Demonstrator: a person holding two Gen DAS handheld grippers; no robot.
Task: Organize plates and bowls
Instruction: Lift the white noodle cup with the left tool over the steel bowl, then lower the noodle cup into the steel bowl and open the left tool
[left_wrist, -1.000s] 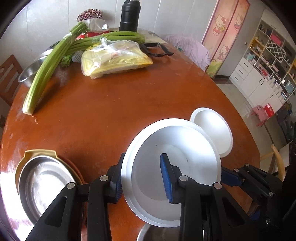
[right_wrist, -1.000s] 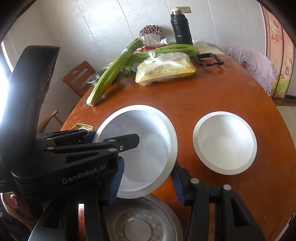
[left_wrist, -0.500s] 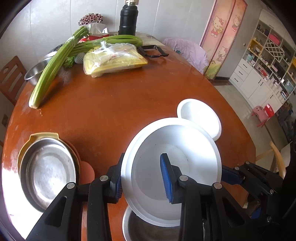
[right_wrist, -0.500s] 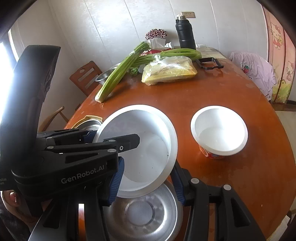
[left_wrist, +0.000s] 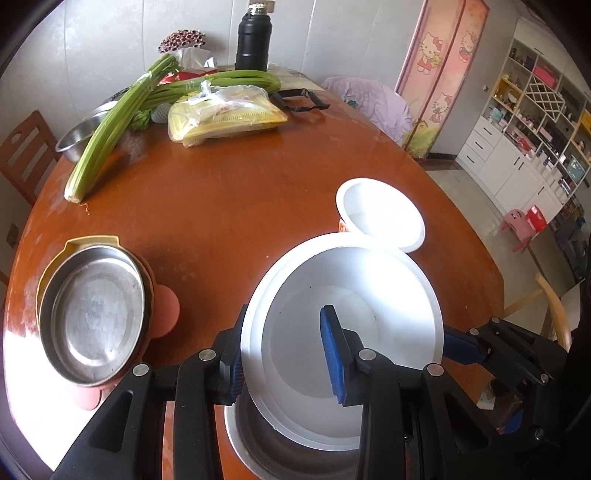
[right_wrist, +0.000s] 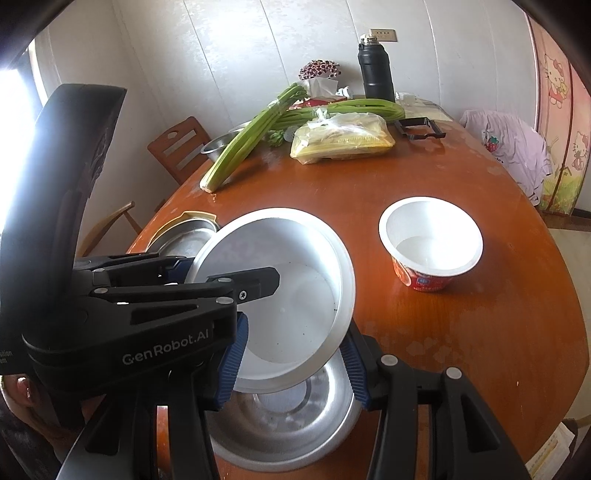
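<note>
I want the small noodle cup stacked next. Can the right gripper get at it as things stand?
Probably yes. The right gripper is open and empty, and bare round wooden table lies between it and the red-sided white noodle cup. The left gripper holds the large white bowl off to the side.

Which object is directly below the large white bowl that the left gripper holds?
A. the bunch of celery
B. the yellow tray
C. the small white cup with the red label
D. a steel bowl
D: the large white bowl, pinched at its rim by the left gripper, is tilted over a steel bowl on the table; the other things lie apart from it.
</note>
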